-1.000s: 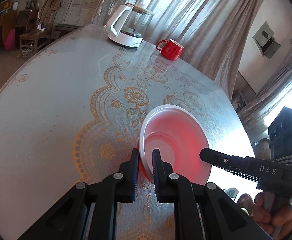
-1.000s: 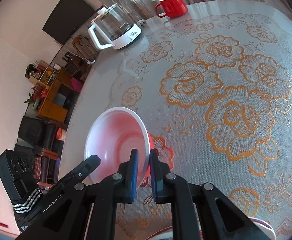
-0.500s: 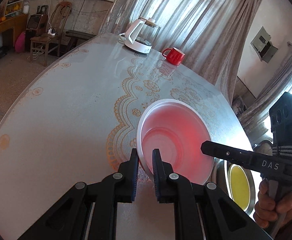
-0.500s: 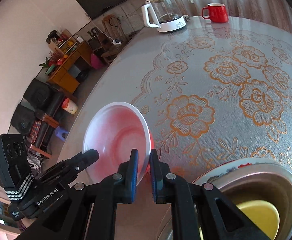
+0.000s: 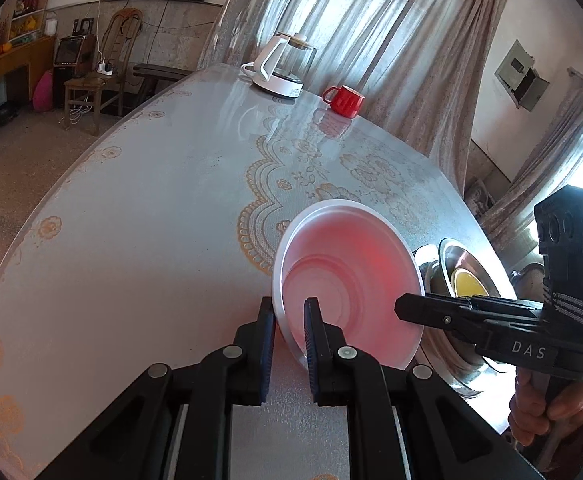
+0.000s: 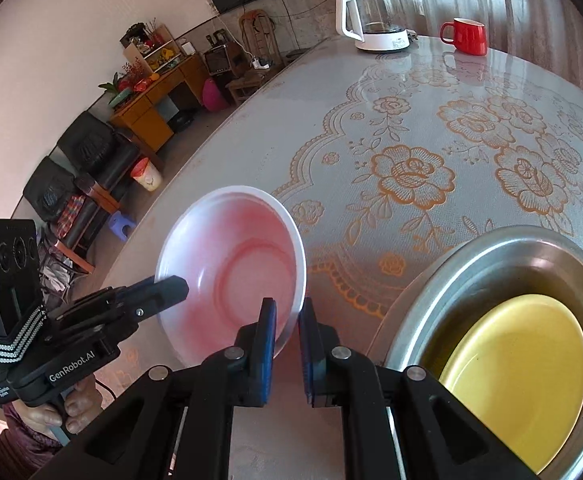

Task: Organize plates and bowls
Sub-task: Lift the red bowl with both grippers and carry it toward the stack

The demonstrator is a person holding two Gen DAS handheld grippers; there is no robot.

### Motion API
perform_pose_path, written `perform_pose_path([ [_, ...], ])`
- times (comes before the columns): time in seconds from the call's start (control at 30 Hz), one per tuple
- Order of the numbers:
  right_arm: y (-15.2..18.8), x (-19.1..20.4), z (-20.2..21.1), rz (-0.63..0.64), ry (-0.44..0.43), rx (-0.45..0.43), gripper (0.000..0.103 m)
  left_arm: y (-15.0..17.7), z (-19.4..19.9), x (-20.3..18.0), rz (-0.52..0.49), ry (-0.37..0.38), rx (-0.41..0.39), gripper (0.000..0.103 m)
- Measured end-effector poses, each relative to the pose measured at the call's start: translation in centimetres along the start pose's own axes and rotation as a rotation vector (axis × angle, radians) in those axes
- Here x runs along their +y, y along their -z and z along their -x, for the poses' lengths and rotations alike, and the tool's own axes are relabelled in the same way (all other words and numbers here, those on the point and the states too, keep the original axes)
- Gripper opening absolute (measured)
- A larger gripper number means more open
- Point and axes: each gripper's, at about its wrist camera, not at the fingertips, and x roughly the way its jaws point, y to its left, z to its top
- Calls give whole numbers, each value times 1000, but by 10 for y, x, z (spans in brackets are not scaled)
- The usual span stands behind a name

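Pink-tinted white bowl (image 6: 231, 272) held clear of the table (image 6: 411, 128), tilted, rim pinched from two sides. Right gripper (image 6: 287, 332) clamped on the near rim at the bowl's 5 o'clock in its own view; left gripper (image 5: 289, 332) clamped on the opposite rim, seen at 6 o'clock in the left wrist view. Both sets of jaws are tight on the thin wall. Steel basin (image 6: 423, 280) sits on the table at 3 to 4 o'clock from the bowl in the right view, near but not touching, with a yellow plate (image 6: 519, 364) lying in its bottom. Farther out, at 12 to 1 o'clock on the far table edge: white kettle (image 6: 375, 12), red mug (image 6: 467, 36) beside it. Step in hand, by my reading: two-handed carry of the bowl toward the basin. Next move calls for bringing the bowl over the basin, levelling it, lowering onto the yellow plate, then freeing both rims together. Risk: tilted bowl slipping if one grip lets go first.
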Motion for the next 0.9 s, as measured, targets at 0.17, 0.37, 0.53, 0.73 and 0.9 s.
perform_pose_path([
  [0.17, 9, 4, -4, 16, 19, -10, 11, 9, -3, 1, 7, -13, 3, 13],
  [0.37, 9, 6, -4, 21, 43, -20, 11, 12, -6, 4, 23, -1, 1, 14],
  [0.53, 8, 9, -5, 41, 83, -31, 11, 15, -11, 2, 25, -3, 3, 14],
  [0.73, 10, 15, -9, 99, 166, -41, 13, 19, -8, 0, 11, -5, -20, 14],
  [0.9, 8, 18, -12, 106, 176, -45, 21, 19, -8, 10, 76, 3, -38, 34],
])
